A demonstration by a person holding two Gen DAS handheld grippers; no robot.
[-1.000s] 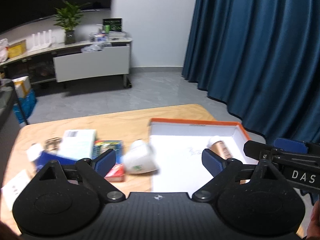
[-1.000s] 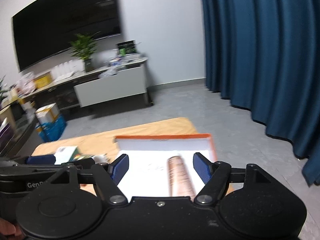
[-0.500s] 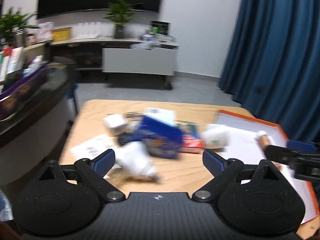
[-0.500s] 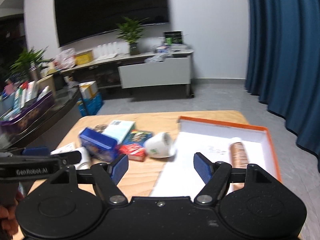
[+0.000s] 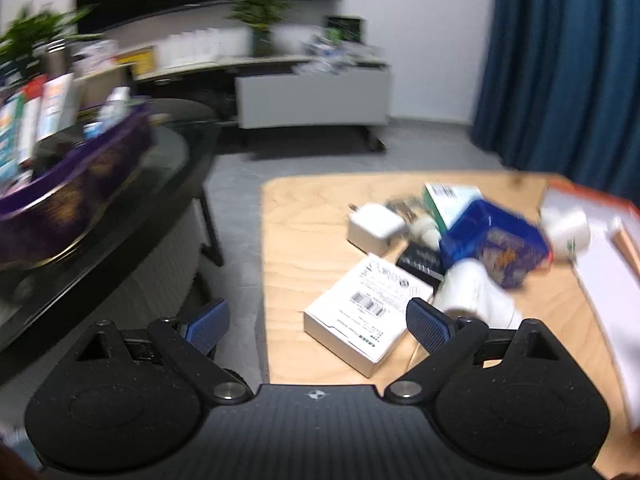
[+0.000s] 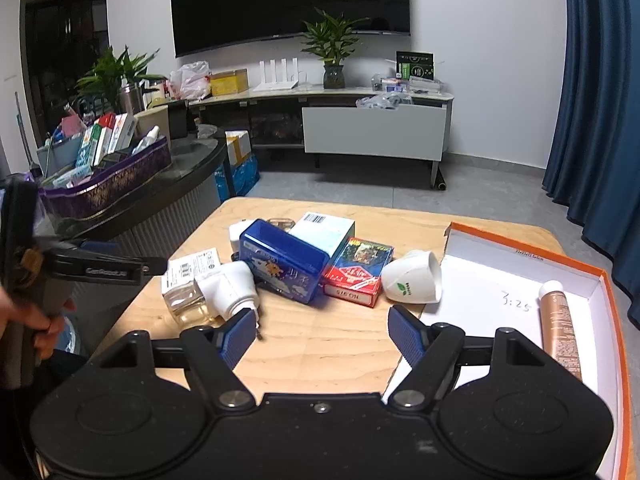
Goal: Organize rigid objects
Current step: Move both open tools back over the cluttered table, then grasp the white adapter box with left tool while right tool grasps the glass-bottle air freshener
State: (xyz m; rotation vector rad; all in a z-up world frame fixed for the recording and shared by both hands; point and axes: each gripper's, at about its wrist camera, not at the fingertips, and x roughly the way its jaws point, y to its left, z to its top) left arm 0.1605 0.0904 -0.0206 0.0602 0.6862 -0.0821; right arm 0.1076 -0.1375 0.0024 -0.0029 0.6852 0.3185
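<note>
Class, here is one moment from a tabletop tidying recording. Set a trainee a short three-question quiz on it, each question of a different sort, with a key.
1. True or false: the rose-gold tube lies inside the orange-rimmed box.
2. Multiple choice: the white cup is
A) upright
B) lying on its side
C) upside down
3. Fill in: the red card pack lies between the cup and the ____ tin.

Key
1. True.
2. B: it lies on the wooden table beside the box.
3. Blue.
</note>
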